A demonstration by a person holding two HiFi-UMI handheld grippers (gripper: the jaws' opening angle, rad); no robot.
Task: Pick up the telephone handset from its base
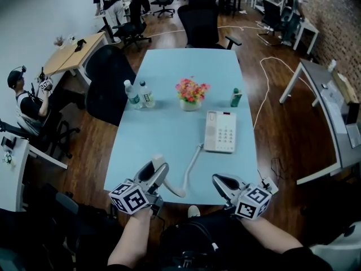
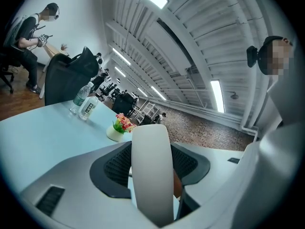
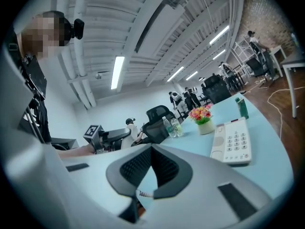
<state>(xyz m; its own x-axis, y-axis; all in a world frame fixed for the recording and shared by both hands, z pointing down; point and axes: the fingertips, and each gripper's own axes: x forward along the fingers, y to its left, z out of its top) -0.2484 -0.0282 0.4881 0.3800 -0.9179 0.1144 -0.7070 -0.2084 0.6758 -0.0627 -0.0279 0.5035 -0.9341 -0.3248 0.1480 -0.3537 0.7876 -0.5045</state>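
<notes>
The white telephone base [image 1: 220, 131] with its keypad lies on the light-blue table [image 1: 169, 129], right of the middle; the right gripper view shows the base [image 3: 232, 141] too. The white handset [image 1: 159, 166] is off the base, raised near the table's front edge, with my left gripper [image 1: 156, 175] shut on it. In the left gripper view the handset [image 2: 151, 175] stands between the jaws. Its coiled cord [image 1: 190, 164] runs from the base's left side to the handset. My right gripper [image 1: 221, 181] hovers at the front edge, shut and empty, right of the cord.
A flower pot [image 1: 190, 93], two water bottles [image 1: 139, 95] and a small green bottle [image 1: 236, 97] stand across the table behind the phone. Black office chairs [image 1: 107, 78] crowd the left and far sides. People sit at desks further off.
</notes>
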